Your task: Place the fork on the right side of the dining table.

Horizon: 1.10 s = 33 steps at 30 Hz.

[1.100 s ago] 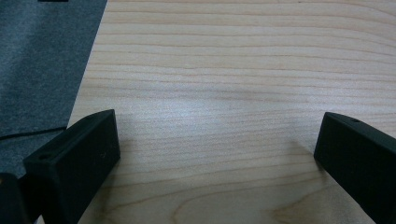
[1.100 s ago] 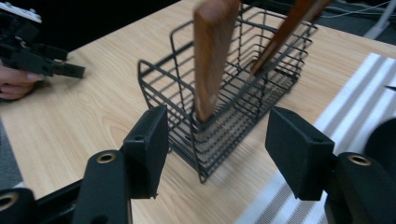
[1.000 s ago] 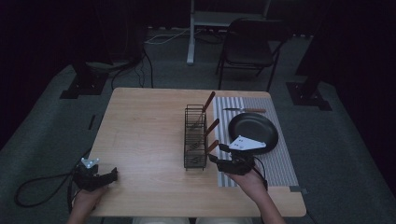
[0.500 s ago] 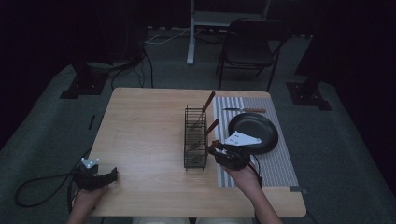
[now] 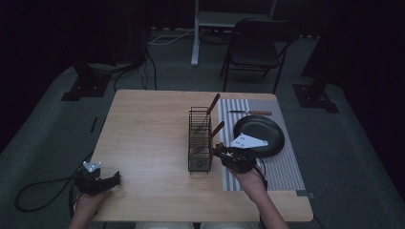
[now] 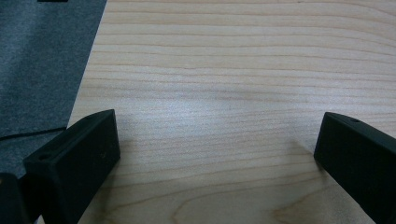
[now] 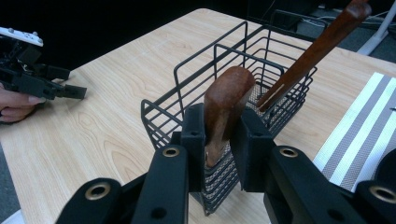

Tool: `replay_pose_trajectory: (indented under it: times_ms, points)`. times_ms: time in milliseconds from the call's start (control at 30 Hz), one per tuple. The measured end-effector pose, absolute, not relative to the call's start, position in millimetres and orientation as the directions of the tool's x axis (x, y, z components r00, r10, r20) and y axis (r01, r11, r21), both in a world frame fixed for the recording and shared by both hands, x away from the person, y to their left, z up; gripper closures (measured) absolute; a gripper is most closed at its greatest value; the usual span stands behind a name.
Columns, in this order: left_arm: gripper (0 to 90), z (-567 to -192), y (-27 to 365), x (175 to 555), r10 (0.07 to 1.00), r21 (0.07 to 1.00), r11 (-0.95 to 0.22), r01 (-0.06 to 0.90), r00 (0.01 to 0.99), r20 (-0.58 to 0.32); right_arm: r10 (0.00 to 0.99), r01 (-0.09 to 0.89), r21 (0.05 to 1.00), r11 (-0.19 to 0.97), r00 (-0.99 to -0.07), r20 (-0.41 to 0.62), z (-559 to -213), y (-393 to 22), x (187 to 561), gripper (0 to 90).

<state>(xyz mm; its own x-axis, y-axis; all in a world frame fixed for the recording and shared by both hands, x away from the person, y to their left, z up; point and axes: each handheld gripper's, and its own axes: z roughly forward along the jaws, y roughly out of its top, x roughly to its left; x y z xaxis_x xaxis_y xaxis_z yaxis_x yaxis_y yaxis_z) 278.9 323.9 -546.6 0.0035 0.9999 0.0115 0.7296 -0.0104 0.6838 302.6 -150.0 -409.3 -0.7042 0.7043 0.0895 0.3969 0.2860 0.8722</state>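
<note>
A black wire basket (image 5: pixel 199 138) (image 7: pixel 196 88) stands at mid-table. Two wooden-handled utensils lean in it. My right gripper (image 5: pixel 217 149) (image 7: pixel 223 135) sits at the basket's right side, shut on the nearer wooden handle (image 5: pixel 217 129) (image 7: pixel 229 100). Its jaws have just been closing with that handle between them, and the pads press both its sides. The farther handle (image 5: pixel 213 102) (image 7: pixel 317 46) slants up and right. My left gripper (image 5: pixel 112 179) (image 6: pixel 217 149) rests open at the table's near left corner, bare wood between its jaws.
A striped placemat (image 5: pixel 282 167) lies right of the basket with a black plate (image 5: pixel 260 133) on it and a knife (image 5: pixel 250 113) at its far end. A chair (image 5: pixel 255 52) stands beyond the table. The other hand's gripper (image 7: pixel 42 81) appears far left.
My right gripper has moved left to the basket's side and closed its jaws on the nearer wooden handle. The left gripper has stayed put.
</note>
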Motion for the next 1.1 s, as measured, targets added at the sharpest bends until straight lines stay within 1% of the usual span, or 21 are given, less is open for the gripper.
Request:
replay_pose_trajectory:
  times_ms: [200, 467, 700, 1100]
  points:
    - [0.6, -547, 324, 279, 1.0, 0.683, -0.011, 0.73, 0.004, 0.012, 0.706, 0.384, 0.883, 0.27, -0.702, 0.089, -402, -151, 303, 76.1]
    - [0.6, -547, 324, 279, 1.0, 0.683, -0.011, 0.73, 0.004, 0.011, 0.711, 0.356, 0.894, 0.271, -0.701, 0.064, -389, -152, 304, 76.3]
    - [0.6, -547, 324, 279, 1.0, 0.683, -0.011, 0.73, 0.004, 0.012, 0.708, 0.329, 0.911, 0.25, -0.703, 0.059, -373, -157, 300, 76.5]
    - [0.6, -547, 324, 279, 1.0, 0.684, -0.011, 0.729, 0.004, 0.012, 0.72, 0.27, 0.941, 0.205, -0.693, 0.042, -337, -180, 284, 76.4]
